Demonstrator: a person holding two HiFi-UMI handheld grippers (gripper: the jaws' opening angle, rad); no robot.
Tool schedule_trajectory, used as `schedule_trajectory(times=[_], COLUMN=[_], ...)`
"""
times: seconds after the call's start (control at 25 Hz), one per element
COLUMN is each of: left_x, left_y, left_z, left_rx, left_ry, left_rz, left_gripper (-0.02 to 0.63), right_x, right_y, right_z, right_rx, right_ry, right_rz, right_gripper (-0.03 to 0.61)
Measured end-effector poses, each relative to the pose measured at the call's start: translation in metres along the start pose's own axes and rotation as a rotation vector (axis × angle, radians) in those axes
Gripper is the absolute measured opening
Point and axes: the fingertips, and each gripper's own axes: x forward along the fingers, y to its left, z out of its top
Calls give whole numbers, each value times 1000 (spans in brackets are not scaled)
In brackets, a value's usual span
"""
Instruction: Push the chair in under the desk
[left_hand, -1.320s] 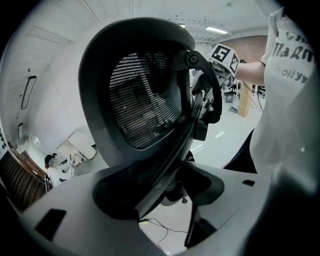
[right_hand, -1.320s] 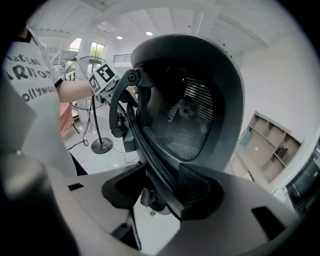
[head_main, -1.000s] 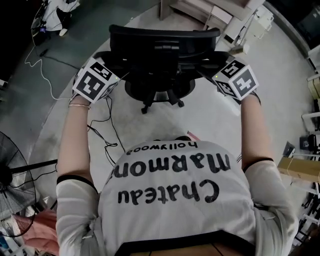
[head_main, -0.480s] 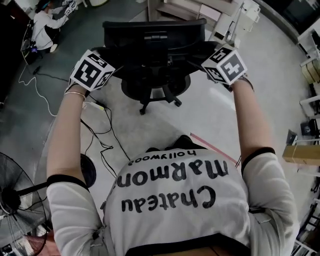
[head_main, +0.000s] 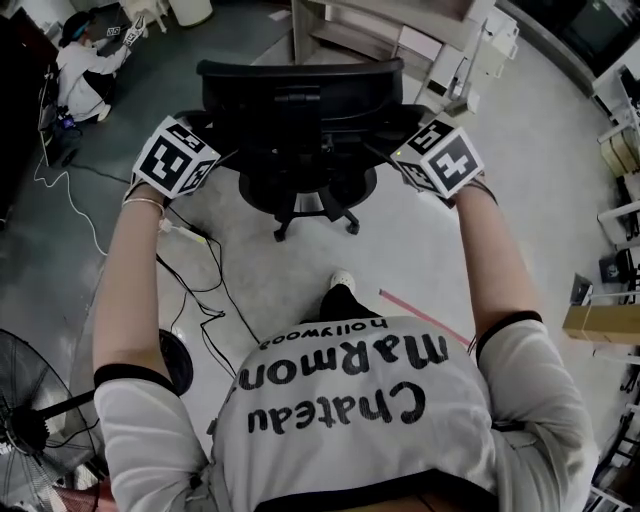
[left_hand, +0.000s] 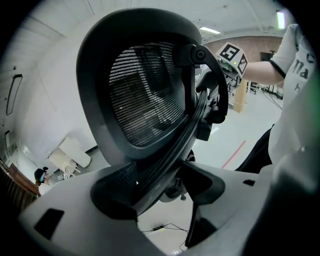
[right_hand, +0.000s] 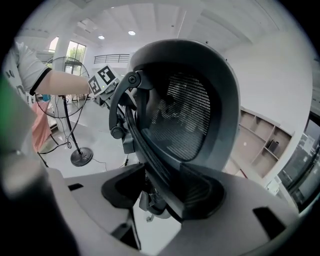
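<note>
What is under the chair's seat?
The chair's black wheeled base, standing on the grey floor. The seat and backrest cover its centre column.

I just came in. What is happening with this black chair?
A person stands behind a black mesh office chair with a gripper in each hand. The left gripper and the right gripper are each closed on a side edge of its backrest. The chair is on open floor, not yet under the desk ahead.
</note>
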Motion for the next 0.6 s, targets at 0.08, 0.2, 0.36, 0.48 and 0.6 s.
schedule_trajectory(times=[0.08,0.2,0.36,0.48,0.6], left_x=[5,17,36,46,57], left_y=[11,35,67,80,89], left_z=[-3,-2,5,9,15], left_rx=[0,2,3,4,10], left_ry=[5,14,31,44,38], left_rz=[-5,-12,-34,-49,-42], left_gripper=[291,291,291,291,293], right_x=[8,24,45,54,61], right_y=[-1,-12,-37,-47,-58], right_z=[6,16,28,31,32], right_rx=[7,11,20,31,34], right_ry=[4,5,17,20,12], right_rz=[-3,-7,5,11,-7], right_gripper=[225,220,213,212,214])
